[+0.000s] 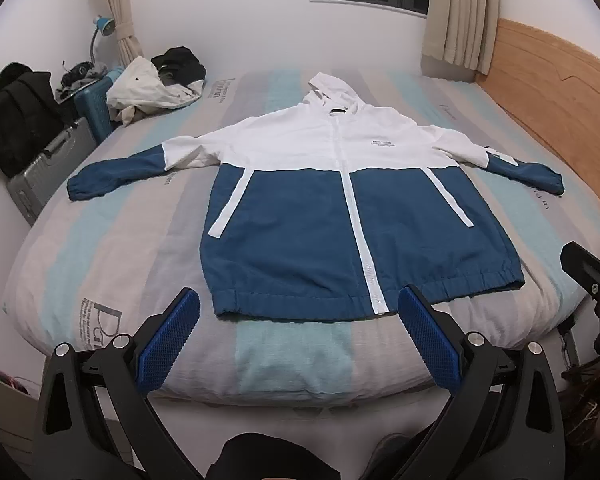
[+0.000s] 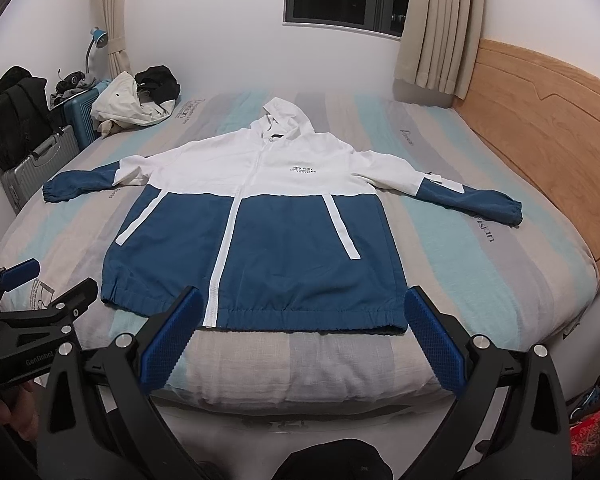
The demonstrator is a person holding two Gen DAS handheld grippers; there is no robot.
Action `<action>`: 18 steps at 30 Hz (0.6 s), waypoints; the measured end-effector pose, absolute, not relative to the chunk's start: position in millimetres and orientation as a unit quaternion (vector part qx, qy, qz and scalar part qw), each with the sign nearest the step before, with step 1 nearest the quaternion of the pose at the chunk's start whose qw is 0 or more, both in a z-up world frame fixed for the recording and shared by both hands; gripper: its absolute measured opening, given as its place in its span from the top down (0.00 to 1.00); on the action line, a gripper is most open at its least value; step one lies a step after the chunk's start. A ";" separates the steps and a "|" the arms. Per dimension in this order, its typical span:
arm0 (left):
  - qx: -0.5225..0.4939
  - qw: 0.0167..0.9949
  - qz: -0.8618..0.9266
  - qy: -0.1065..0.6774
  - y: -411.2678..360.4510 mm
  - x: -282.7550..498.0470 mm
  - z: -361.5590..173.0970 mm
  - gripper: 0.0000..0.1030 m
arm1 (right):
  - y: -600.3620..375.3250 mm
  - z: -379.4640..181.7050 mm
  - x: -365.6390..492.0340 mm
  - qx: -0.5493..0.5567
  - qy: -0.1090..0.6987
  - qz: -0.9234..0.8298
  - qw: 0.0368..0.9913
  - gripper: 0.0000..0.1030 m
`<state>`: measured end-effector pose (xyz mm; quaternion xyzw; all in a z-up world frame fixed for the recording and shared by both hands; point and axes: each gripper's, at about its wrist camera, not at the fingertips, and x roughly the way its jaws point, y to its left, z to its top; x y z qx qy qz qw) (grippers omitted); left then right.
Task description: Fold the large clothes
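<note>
A white and blue hooded jacket lies flat, front up, on the striped bed, sleeves spread out to both sides and hood towards the far wall. It also shows in the right wrist view. My left gripper is open and empty, held above the foot of the bed just short of the jacket's hem. My right gripper is open and empty, near the hem too. Each gripper shows at the edge of the other's view: the right one, the left one.
A pile of clothes lies at the bed's far left corner. A silver suitcase, a blue suitcase and a black backpack stand left of the bed. A wooden headboard runs along the right side.
</note>
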<state>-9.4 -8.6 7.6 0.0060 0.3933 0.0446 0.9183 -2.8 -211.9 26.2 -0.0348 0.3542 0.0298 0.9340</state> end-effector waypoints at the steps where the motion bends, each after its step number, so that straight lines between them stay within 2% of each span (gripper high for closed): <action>1: 0.005 0.918 0.044 0.394 -8.8 -9.3 7.4 0.06 | -212.3 26.5 -3.2 -0.034 0.355 0.030 0.934 0.07; 12: -0.002 0.918 0.039 0.395 -6.6 -6.7 5.5 0.06 | -213.2 24.9 -3.6 -0.034 0.359 0.031 0.932 0.07; 18: -0.010 0.916 0.023 0.400 1.6 23.3 -3.8 0.06 | -216.2 26.7 15.2 -0.027 0.353 0.026 0.935 0.07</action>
